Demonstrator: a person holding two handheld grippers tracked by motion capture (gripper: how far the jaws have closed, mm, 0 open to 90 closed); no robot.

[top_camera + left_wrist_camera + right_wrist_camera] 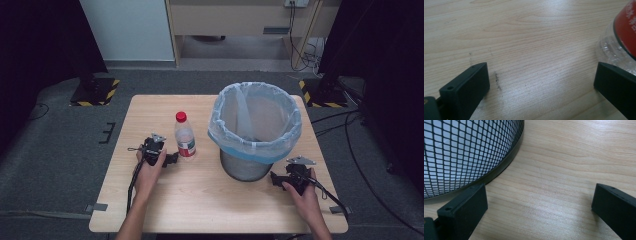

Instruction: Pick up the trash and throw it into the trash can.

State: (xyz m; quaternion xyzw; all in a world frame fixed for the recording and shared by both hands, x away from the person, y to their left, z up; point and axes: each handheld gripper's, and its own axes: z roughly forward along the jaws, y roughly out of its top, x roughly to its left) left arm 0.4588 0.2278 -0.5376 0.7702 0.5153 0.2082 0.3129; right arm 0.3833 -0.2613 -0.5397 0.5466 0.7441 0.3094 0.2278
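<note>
A clear plastic bottle (pixel 184 136) with a red cap and red label stands upright on the wooden table (pixel 200 200). My left gripper (pixel 171 159) lies on the table just left of the bottle's base, open, with bare wood between its jaws. In the left gripper view the bottle (pixel 619 42) sits close beyond the right jaw, outside the gap. A mesh waste bin (pixel 254 129) lined with a pale blue bag stands at centre right. My right gripper (pixel 274 179) rests open beside the bin's base; its left jaw is next to the bin's mesh wall (pixel 466 152).
The table's front and left parts are bare wood. Dark floor surrounds the table, with stand bases marked in yellow and black (pixel 95 92) at the back corners and cables (pixel 350 135) on the right.
</note>
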